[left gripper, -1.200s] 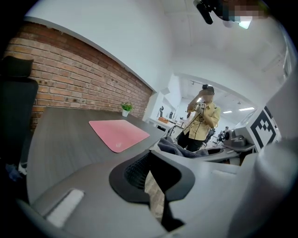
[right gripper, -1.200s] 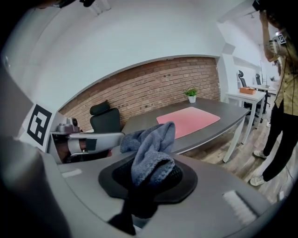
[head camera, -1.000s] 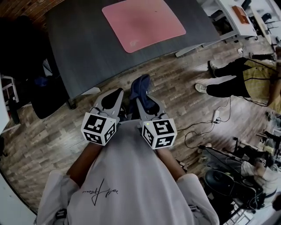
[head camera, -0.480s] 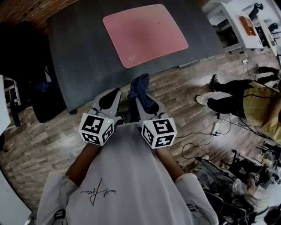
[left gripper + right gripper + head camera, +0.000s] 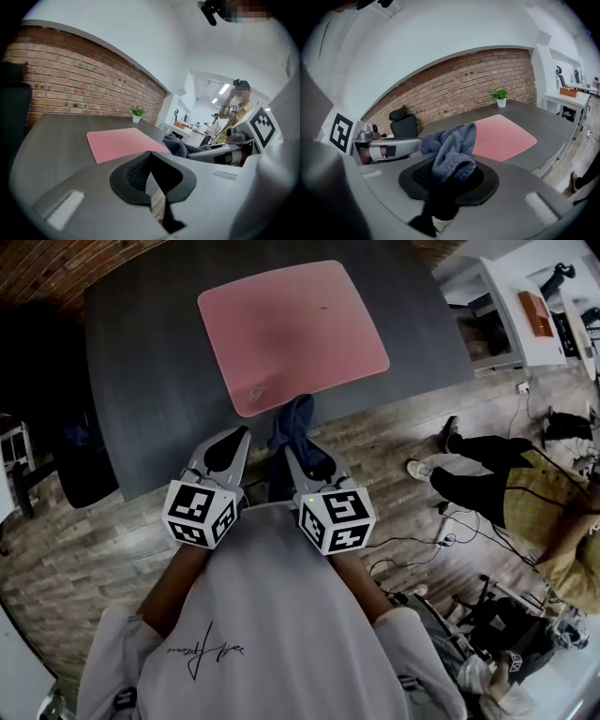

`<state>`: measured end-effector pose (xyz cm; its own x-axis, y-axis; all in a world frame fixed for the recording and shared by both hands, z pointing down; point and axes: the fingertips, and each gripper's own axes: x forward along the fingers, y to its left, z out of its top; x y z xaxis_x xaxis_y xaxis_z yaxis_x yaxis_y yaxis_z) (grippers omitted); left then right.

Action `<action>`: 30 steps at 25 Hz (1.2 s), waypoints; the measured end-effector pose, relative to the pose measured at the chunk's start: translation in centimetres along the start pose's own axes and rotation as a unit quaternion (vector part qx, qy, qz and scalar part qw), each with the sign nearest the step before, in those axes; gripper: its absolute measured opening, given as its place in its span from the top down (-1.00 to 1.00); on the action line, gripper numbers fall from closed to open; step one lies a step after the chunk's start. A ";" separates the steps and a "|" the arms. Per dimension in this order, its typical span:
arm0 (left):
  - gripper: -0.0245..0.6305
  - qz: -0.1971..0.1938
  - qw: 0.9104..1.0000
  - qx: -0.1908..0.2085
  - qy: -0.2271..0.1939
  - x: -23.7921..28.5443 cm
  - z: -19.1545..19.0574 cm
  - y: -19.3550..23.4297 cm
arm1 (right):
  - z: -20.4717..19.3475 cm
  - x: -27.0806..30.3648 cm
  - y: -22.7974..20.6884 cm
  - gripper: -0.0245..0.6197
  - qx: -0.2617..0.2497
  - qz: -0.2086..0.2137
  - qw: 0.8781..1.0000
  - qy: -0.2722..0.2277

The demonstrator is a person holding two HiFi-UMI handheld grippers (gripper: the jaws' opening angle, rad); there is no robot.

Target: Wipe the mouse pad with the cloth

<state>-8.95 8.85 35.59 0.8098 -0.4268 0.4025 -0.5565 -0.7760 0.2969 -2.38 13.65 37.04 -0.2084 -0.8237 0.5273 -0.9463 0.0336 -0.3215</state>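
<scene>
A pink mouse pad (image 5: pixel 289 332) lies on the dark grey table (image 5: pixel 150 381); it also shows in the left gripper view (image 5: pixel 122 142) and the right gripper view (image 5: pixel 504 136). My right gripper (image 5: pixel 294 442) is shut on a dark blue cloth (image 5: pixel 292 427), which bunches up out of the jaws (image 5: pixel 452 152) just short of the pad's near edge. My left gripper (image 5: pixel 236 439) sits beside it at the table's near edge, shut with nothing between its jaws (image 5: pixel 149 161).
A small potted plant (image 5: pixel 500 96) stands at the table's far end by the brick wall. A black chair (image 5: pixel 404 125) is on the left side. A white desk (image 5: pixel 511 296) and a standing person (image 5: pixel 506 474) are to the right, with cables on the wooden floor.
The view has shifted so the table and mouse pad sit nearer to both grippers. The cloth's tip now reaches the pad's near edge. Both grippers keep their hold.
</scene>
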 end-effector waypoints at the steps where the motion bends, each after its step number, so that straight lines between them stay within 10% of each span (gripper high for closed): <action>1: 0.91 0.002 1.000 -0.002 0.000 0.7 0.2 0.0 | 0.5 0.2 -0.7 0.62 -0.001 0.003 1.000 0.001; 30: 0.92 0.096 0.994 -0.052 -0.012 9.5 1.2 -1.5 | 3.9 4.9 -14.9 0.61 -0.048 0.066 0.995 0.053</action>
<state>-0.18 5.42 37.91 0.6909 -0.5737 0.4399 -0.7158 -0.6283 0.3048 11.69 6.88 41.41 -0.3532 -0.7442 0.5669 -0.9268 0.1960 -0.3202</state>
